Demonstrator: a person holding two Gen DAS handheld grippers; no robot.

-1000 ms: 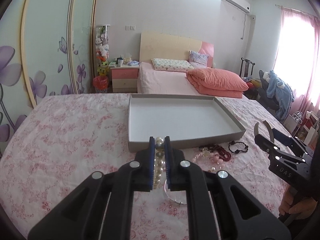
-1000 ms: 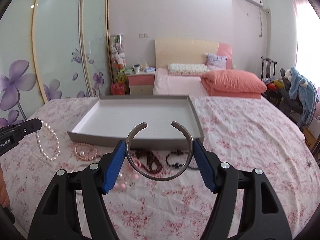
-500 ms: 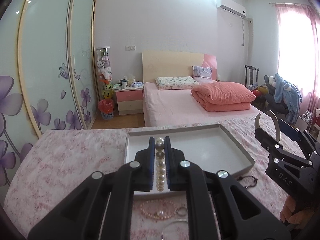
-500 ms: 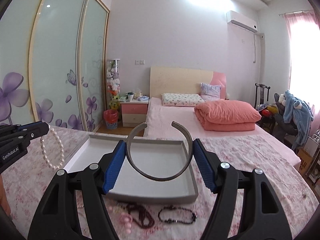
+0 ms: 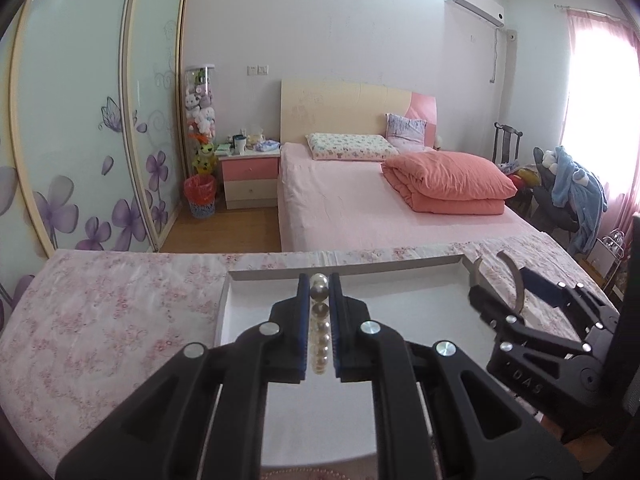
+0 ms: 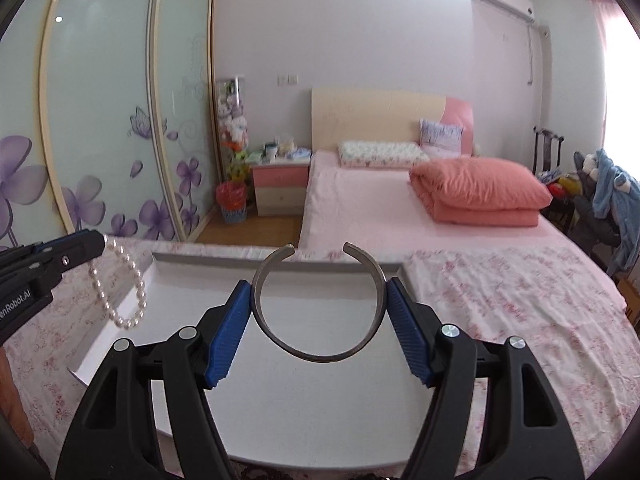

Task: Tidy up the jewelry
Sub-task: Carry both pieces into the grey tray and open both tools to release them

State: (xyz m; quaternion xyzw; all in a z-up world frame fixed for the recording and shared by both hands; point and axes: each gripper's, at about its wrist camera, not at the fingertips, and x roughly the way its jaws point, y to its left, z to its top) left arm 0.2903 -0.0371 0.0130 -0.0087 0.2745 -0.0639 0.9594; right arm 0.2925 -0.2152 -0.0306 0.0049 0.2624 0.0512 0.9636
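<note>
While two beds fill the room, the near bed [image 6: 500, 292] with its pink floral sheet carries one shallow grey tray [image 6: 280, 264], white inside, and the far bed [image 5: 360, 208] carries one folded coral quilt [image 5: 448, 180] and two pillows. One pink nightstand [image 5: 250, 176] stands beside the far bed, with one red bin [image 5: 199, 196] next to it. Two grippers hang over the tray. The right gripper [image 6: 320, 312] has its fingers clenched wide on one open metal bangle [image 6: 320, 356], the blue pads pressing its two sides, its gap facing away toward the tray's far rim; it sits above the tray's white floor. The left gripper [image 5: 319, 320] has its fingers pinched nearly together on one pearl strand [image 5: 319, 344], held above the tray's left half; from the right wrist view the strand [image 6: 120, 284] dangles as a loop below the fingertips, over the tray's left rim.
</note>
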